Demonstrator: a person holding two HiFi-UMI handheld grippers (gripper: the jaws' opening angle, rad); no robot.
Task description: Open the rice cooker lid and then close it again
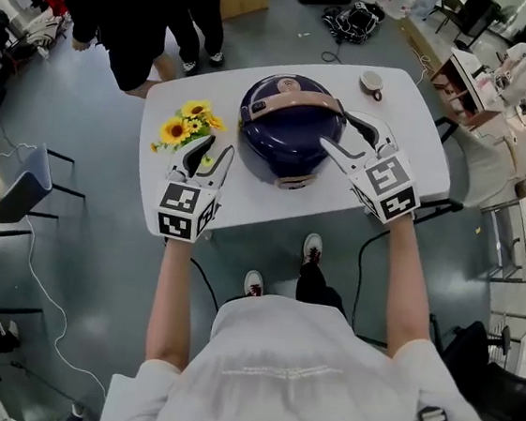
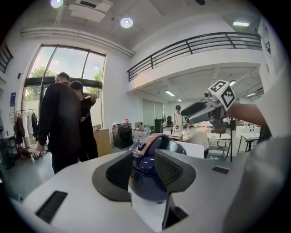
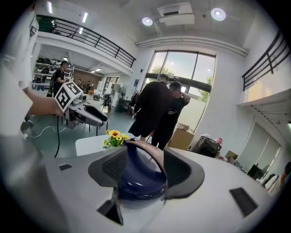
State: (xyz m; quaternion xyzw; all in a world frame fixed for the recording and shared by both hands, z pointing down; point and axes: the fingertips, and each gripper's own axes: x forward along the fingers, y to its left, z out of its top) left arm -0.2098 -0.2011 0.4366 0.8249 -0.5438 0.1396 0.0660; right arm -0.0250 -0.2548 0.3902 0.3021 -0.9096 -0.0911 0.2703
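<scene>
A dark blue rice cooker with a tan carry handle stands on the white table, its lid down. My left gripper hovers at the cooker's front left, beside the sunflowers, open and empty. In the left gripper view the cooker shows in the gap of the left gripper, apart from the pads. My right gripper is at the cooker's right side, open, nothing held. The right gripper view shows the cooker and its handle framed by the right gripper.
A bunch of sunflowers lies on the table's left part and a cup stands at its far right. Two people in black stand beyond the far left corner. A chair is on the floor at left.
</scene>
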